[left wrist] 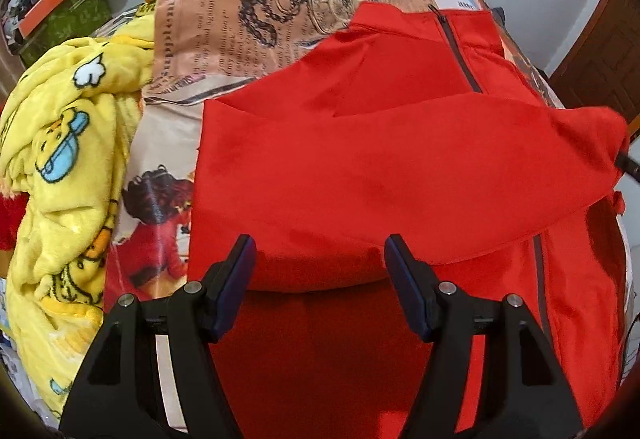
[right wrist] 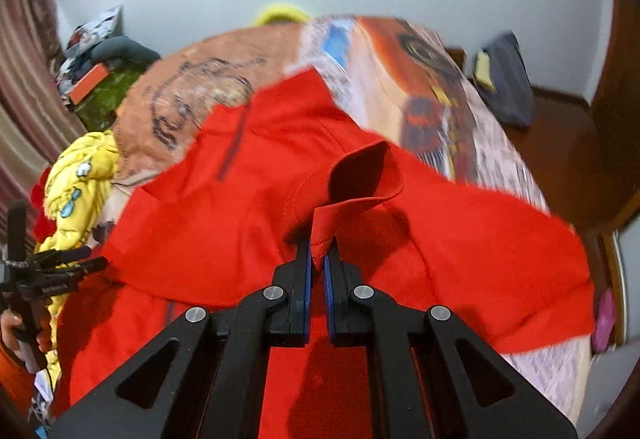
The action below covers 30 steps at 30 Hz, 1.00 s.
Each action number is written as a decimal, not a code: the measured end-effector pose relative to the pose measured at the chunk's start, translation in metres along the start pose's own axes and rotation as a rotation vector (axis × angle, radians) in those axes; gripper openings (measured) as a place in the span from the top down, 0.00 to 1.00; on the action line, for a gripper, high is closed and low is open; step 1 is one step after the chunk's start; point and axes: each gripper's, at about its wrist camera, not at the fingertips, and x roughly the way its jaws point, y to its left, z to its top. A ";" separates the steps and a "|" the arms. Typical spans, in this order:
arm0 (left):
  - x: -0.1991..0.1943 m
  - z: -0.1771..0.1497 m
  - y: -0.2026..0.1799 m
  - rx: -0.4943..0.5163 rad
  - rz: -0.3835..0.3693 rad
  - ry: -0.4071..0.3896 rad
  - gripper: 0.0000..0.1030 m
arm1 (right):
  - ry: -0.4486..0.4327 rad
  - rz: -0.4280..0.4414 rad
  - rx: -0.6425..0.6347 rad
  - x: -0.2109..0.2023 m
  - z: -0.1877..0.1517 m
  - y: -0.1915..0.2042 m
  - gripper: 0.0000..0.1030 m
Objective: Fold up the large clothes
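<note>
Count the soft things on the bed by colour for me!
Red: 1, the big red zip-up jacket
Yellow: 1, the fluffy yellow cartoon blanket
Total: 2

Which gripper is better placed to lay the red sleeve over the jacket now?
Right. The right gripper is already shut on the sleeve cuff of the red jacket; the left gripper hovers open, holding nothing.

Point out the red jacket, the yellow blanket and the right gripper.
Red jacket (left wrist: 360,175): left wrist view, on the folded-over sleeve.
Yellow blanket (left wrist: 68,143): left wrist view, on its printed middle.
Right gripper (right wrist: 318,259): right wrist view, between fingertips clamping a red cuff.
</note>
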 end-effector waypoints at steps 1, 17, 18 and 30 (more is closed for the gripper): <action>0.000 -0.001 -0.003 0.006 0.004 0.002 0.36 | 0.011 -0.001 0.014 0.003 -0.005 -0.006 0.95; -0.015 -0.009 -0.044 0.128 0.038 -0.002 0.36 | 0.176 0.059 0.153 -0.014 -0.041 -0.055 0.41; -0.019 -0.009 -0.049 0.137 0.032 -0.011 0.36 | 0.173 0.051 0.151 -0.020 -0.041 -0.057 0.40; -0.036 0.019 -0.119 0.204 -0.036 -0.100 0.33 | 0.020 -0.029 0.348 -0.085 -0.042 -0.138 0.33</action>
